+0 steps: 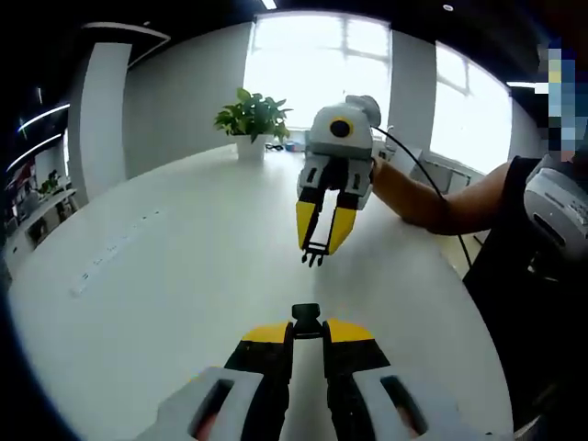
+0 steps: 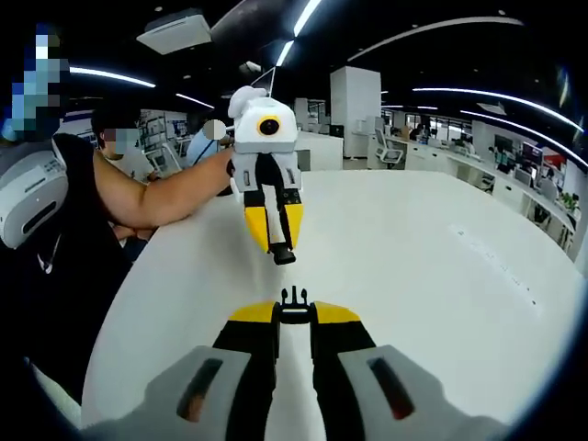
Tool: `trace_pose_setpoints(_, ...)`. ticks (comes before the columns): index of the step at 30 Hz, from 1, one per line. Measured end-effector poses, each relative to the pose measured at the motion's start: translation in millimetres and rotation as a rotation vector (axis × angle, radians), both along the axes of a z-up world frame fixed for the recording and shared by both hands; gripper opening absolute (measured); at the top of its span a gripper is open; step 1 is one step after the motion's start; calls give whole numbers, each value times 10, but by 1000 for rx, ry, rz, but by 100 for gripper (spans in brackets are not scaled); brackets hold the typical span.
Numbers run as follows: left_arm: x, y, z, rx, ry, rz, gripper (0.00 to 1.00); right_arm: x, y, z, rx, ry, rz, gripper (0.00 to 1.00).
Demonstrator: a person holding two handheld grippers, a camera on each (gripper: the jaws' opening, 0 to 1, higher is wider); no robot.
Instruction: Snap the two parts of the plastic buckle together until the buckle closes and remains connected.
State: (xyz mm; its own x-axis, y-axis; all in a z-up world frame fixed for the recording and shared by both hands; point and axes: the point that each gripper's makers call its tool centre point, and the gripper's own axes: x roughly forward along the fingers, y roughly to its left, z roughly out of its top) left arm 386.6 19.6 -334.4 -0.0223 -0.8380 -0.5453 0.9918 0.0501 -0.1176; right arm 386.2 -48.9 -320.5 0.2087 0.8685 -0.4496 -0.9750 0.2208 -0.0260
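Observation:
My left gripper is shut on the black socket half of the buckle, which sticks out past its yellow tips. Facing it, a short gap away above the white table, my right gripper is shut on the pronged half, prongs pointing toward the socket. In the right gripper view, the right gripper holds the pronged half. Opposite it the left gripper carries the socket half. The two halves are apart, roughly in line.
A potted plant stands at the table's far edge by the windows. A flush cable strip runs along the table. The person's forearm reaches in over the table edge. Office desks and chairs lie beyond the table.

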Motion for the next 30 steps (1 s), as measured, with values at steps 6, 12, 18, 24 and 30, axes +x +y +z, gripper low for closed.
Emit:
trace_pose_setpoints(6, -55, -12, 22, -9, -7, -32, 11, -54, 16, -21, -9, 1, 29, 12)
trace_pose_setpoints(12, -81, 3, 16, -8, -12, -50, 11, -98, 18, -31, -17, 0, 52, 12)
trace_pose_setpoints(18, -186, -13, 23, -20, 1, -103, 11, -202, 35, -28, -22, 0, 102, 12)
trace_pose_setpoints(24, -209, -24, -19, -11, 7, -117, 11, -194, -29, -75, -75, -3, 86, 12)
trace_pose_setpoints(30, -203, -29, 2, -21, 8, -112, 11, -177, -46, -24, -63, -5, 72, 12)
